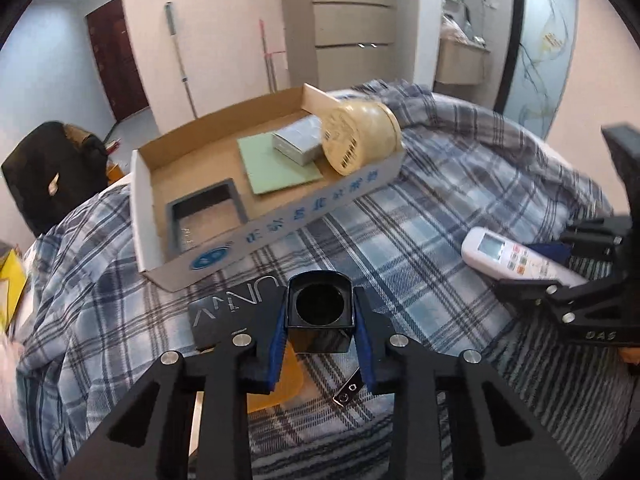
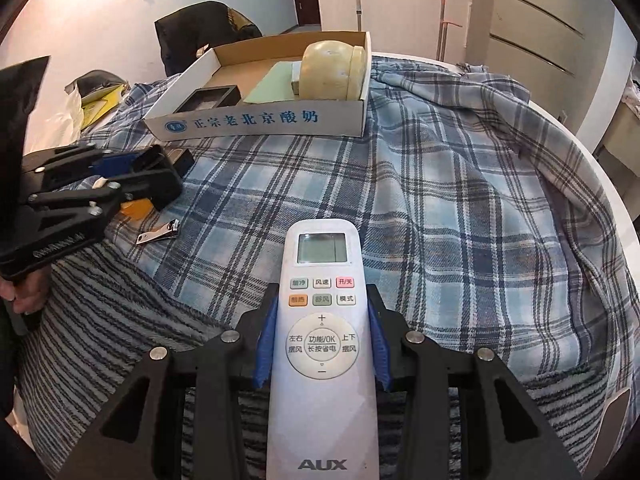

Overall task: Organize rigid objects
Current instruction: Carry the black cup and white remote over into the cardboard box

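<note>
A: Plaid cloth (image 2: 460,200) covers the desk; the cardboard tray (image 2: 256,122) stands at its far side, already holding a cream round tin (image 1: 362,136), a green card (image 1: 280,164), a grey box (image 1: 298,142) and a dark frame (image 1: 206,216). How should the step in hand be done?

B: Judged from this, each load goes up clear of the cloth and over the tray's near wall, then down onto bare cardboard between frame and card, without knocking the leaning tin.

A: Right tool (image 2: 322,344)?

B: Pinching the white remote (image 2: 322,320) across its width, pads on both long edges, screen end pointing toward the tray.

A: Left tool (image 1: 320,332)?

B: Pressed together on a small black open-topped cup (image 1: 320,312), gripped by its side walls just before the tray. A nail clipper (image 1: 347,390) lies loose on the cloth beneath.
</note>
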A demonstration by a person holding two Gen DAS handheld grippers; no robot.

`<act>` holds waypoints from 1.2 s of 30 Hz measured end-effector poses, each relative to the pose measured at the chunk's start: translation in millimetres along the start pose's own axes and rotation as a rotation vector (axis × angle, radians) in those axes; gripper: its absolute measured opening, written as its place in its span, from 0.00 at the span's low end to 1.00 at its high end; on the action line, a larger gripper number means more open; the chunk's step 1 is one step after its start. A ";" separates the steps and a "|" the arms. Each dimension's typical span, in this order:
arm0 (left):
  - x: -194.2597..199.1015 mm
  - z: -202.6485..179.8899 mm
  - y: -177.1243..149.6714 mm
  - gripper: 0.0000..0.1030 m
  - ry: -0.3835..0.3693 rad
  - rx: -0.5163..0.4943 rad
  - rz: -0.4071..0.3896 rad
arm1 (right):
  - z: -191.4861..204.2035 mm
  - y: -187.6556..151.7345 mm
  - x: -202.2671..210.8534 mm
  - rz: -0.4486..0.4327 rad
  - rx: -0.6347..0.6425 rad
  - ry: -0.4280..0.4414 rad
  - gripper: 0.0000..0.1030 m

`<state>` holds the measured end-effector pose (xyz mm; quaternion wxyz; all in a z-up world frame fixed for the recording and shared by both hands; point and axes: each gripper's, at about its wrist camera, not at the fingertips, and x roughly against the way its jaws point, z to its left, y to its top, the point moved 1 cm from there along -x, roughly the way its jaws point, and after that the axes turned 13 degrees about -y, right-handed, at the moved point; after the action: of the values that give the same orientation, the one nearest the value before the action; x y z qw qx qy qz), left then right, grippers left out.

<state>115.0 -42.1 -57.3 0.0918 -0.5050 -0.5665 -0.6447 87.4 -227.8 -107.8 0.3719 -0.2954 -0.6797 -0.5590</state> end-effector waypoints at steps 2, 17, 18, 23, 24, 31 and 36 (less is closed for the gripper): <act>14.4 1.8 3.0 0.31 0.010 0.017 -0.039 | -5.0 1.6 -0.4 0.004 -0.022 -0.011 0.38; 81.4 8.4 4.5 0.31 0.098 0.070 -0.186 | -5.7 17.8 20.2 0.006 0.016 -0.070 0.38; 82.3 9.4 5.2 0.31 0.107 0.066 -0.184 | -5.5 22.1 22.8 0.004 0.020 -0.070 0.38; 96.1 21.6 27.2 0.31 0.151 0.146 -0.273 | 1.0 51.1 39.6 -0.058 0.032 -0.096 0.38; 98.7 24.6 33.4 0.31 0.143 0.169 -0.288 | 1.4 57.6 42.6 -0.068 0.018 -0.090 0.38; 121.4 39.1 85.5 0.31 0.167 0.198 -0.380 | 14.4 107.9 61.2 -0.124 -0.028 -0.065 0.38; 119.7 55.6 117.5 0.31 0.185 0.249 -0.416 | 25.8 158.5 61.9 -0.154 -0.088 -0.041 0.38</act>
<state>169.9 17.9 99.6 0.0702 -0.3014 -0.7223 -0.6185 178.4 -171.6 27.0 0.3002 -0.2697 -0.6826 -0.6092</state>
